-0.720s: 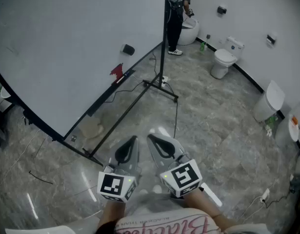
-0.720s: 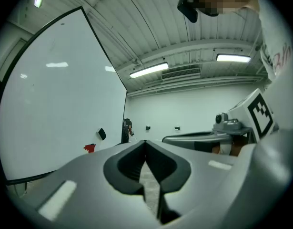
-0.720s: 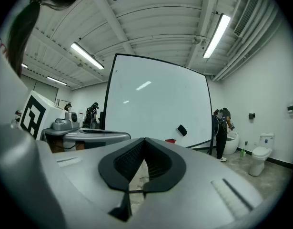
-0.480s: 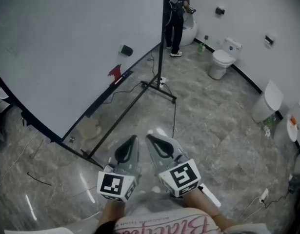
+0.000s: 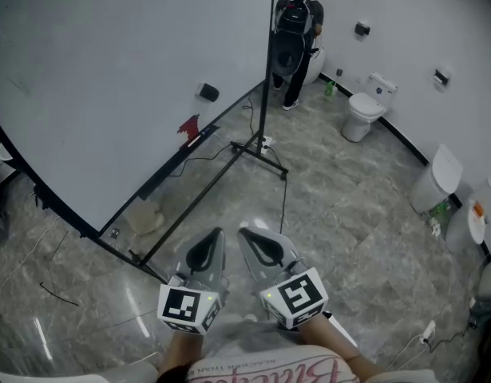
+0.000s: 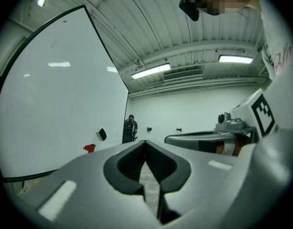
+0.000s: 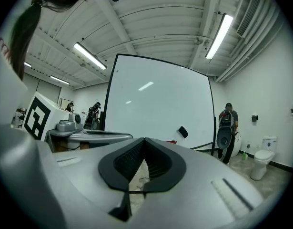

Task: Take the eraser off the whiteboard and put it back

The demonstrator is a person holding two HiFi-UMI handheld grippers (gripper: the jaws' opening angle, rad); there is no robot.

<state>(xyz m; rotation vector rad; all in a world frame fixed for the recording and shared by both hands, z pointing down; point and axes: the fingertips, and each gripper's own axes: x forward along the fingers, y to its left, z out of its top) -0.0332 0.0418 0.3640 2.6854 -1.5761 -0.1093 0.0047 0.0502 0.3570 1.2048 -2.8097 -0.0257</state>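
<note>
Approach step, I judge; left gripper (image 5: 216,233) and right gripper (image 5: 245,230) both pinched closed, empty; eraser (image 5: 207,92) on whiteboard (image 5: 101,70) at twelve o'clock, well apart; next: step closer, spread one gripper's jaws

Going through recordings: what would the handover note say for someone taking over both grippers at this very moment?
Left gripper: jaws together, nothing between them, held level close to the body.
Right gripper: jaws together, empty, right beside the left one.
Eraser: on the whiteboard, low and toward its right edge, far from both grippers.
Done: nothing; the eraser has not been taken off.
Left: go up to the board, grip the eraser, lift it off, then put it back on the board.
</note>
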